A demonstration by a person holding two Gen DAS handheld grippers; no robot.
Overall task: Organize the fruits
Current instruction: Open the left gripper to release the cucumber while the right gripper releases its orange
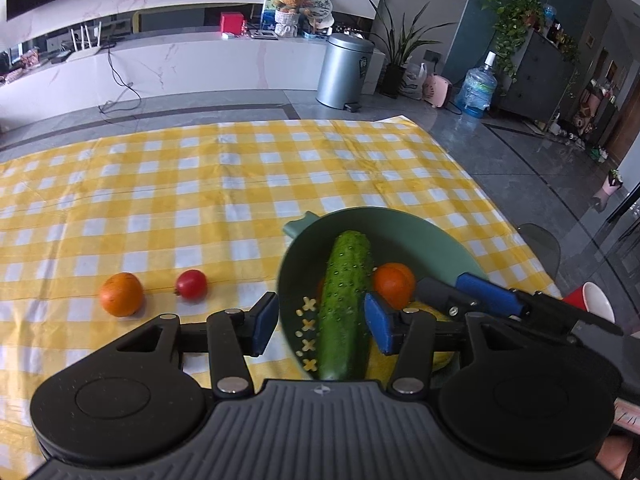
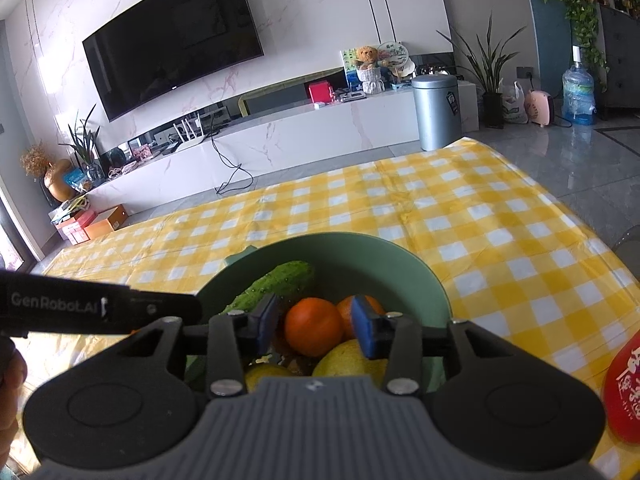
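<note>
Green bowl of produce on a yellow-checked cloth, both grippers hovering over it with fingers apart.

Taking the bowl as landmark: a cucumber lies lengthwise inside it, beside an orange, and the left gripper hangs over the near rim, its blue pads spread either side of the cucumber and gripping nothing. Left of the bowl, on the cloth, sit a loose tomato and, farther left, a second orange, well apart from the rim. A red cup stands right of the bowl. The right gripper reaches in from the bowl's right side, fingers parted and empty above the fruit. Only the right wrist view shows two oranges together inside, plus yellow-green fruits at the near side; only the left shows the loose fruit outside.
</note>
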